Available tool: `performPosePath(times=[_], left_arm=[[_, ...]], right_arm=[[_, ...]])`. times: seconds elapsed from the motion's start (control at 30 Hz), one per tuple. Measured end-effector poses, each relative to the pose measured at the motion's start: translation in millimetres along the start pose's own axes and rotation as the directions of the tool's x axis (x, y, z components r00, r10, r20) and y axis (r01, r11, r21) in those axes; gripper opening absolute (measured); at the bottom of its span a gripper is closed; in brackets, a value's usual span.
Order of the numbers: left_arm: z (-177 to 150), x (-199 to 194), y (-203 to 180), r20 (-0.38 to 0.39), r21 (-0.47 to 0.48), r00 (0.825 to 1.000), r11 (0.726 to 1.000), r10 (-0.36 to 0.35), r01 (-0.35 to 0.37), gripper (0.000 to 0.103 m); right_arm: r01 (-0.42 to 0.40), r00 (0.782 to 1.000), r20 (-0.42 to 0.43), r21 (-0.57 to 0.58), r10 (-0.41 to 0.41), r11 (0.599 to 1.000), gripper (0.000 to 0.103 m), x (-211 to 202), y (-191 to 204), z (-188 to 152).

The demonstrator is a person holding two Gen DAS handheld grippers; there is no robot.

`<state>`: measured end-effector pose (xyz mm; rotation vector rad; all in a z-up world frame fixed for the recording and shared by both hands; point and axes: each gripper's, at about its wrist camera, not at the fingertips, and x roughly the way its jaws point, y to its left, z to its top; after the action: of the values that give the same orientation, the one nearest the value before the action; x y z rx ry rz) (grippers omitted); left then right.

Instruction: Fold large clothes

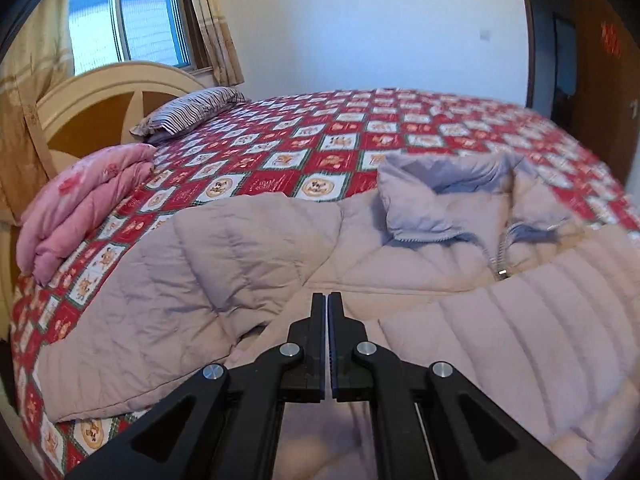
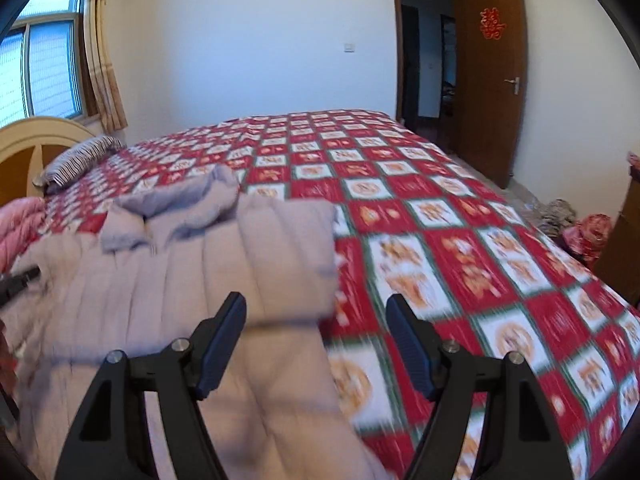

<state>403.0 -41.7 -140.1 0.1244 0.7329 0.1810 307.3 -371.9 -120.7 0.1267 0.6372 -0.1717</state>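
While the coat [image 1: 400,280] lies spread on the bed [image 1: 320,148], collar toward the far side, the left gripper [image 1: 328,300] hangs over it, fingers clenched on nothing visible. The right gripper [image 2: 316,312] has its fingers released. Likely risk: the puffy sleeve springs back unless pressed flat.

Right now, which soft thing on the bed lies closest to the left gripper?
The pale quilted coat, directly under the shut left gripper. The folded pink quilt and striped pillow lie farther away, near the headboard.
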Motion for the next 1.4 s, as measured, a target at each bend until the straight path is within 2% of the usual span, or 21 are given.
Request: performPosePath(times=[0.1, 0.23, 0.33, 0.37, 0.43, 0.83, 0.87, 0.97, 1.0, 1.03, 1.07, 1.13, 1.2, 1.27, 1.33, 1.4], left_arm=[[-11, 35, -16, -0.032, 0.062, 0.996, 0.995, 0.084, -0.082, 0.001], [-26, 68, -19, -0.102, 0.075, 0.99, 0.993, 0.102, -0.094, 0.001], [-27, 73, -21, -0.1, 0.09, 0.989, 0.991, 0.107, -0.098, 0.001], [-27, 75, -23, -0.099, 0.101, 0.988, 0.989, 0.114, -0.104, 0.001], [-27, 79, -27, -0.105, 0.116, 0.987, 0.987, 0.12, -0.107, 0.001], [-26, 81, -29, -0.115, 0.122, 0.986, 0.987, 0.121, -0.106, 0.001], [-24, 80, -24, -0.126, 0.115, 0.987, 0.99, 0.1, -0.086, 0.001], [-18, 59, 19, -0.176, -0.037, 0.984, 0.999, 0.001, -0.007, 0.001], [-16, 48, 36, -0.163, -0.084, 0.986, 0.996, -0.023, 0.009, 0.001], [-16, 38, 48, -0.136, -0.105, 0.99, 0.994, -0.03, 0.016, 0.001], [-17, 27, 63, -0.095, -0.118, 0.995, 0.993, -0.014, 0.003, 0.001], [-20, 21, 77, -0.06, -0.118, 0.997, 0.992, 0.038, -0.045, 0.002], [-28, 30, 84, -0.075, -0.106, 0.997, 0.994, 0.023, -0.03, 0.004], [-37, 45, 86, -0.141, -0.103, 0.99, 0.994, 0.01, -0.025, 0.004], [-46, 62, 83, -0.204, -0.098, 0.979, 0.995, 0.012, -0.032, 0.004], [-50, 63, 77, -0.176, -0.08, 0.984, 0.995, 0.039, -0.054, 0.004]], right_arm=[[-0.018, 1.0, -0.025, -0.011, 0.018, 1.0, 0.076, 29, 9, 10], [-0.088, 0.988, -0.131, -0.064, 0.079, 0.994, 0.075, 80, 24, -2], [-0.091, 0.979, -0.185, -0.029, 0.084, 0.995, 0.077, 104, 18, -26], [-0.087, 0.979, -0.186, -0.01, 0.084, 0.996, 0.081, 106, 15, -32], [-0.08, 0.979, -0.187, 0.009, 0.081, 0.997, 0.081, 104, 12, -34], [-0.019, 0.977, -0.214, -0.03, 0.012, 0.999, 0.085, 111, 21, -37], [-0.012, 0.976, -0.217, -0.033, 0.004, 0.999, 0.086, 112, 21, -37], [-0.005, 0.972, -0.235, -0.038, -0.004, 0.999, 0.088, 110, 20, -32], [0.017, 0.971, -0.237, -0.045, -0.027, 0.999, 0.088, 102, 20, -29], [0.039, 0.973, -0.224, -0.046, -0.048, 0.998, 0.088, 92, 21, -26], [0.069, 0.98, -0.185, -0.042, -0.076, 0.997, 0.088, 76, 23, -22], [0.104, 0.987, -0.122, -0.024, -0.107, 0.994, 0.089, 51, 33, -16], [0.06, 0.995, -0.073, -0.027, -0.062, 0.998, 0.089, 34, 56, -11], [-0.019, 0.997, -0.075, -0.072, 0.013, 0.997, 0.089, 32, 83, -11], [-0.122, 0.988, -0.114, -0.148, 0.105, 0.981, 0.088, 42, 118, -17], [-0.2, 0.97, -0.178, -0.188, 0.167, 0.962, 0.087, 60, 143, -30]])
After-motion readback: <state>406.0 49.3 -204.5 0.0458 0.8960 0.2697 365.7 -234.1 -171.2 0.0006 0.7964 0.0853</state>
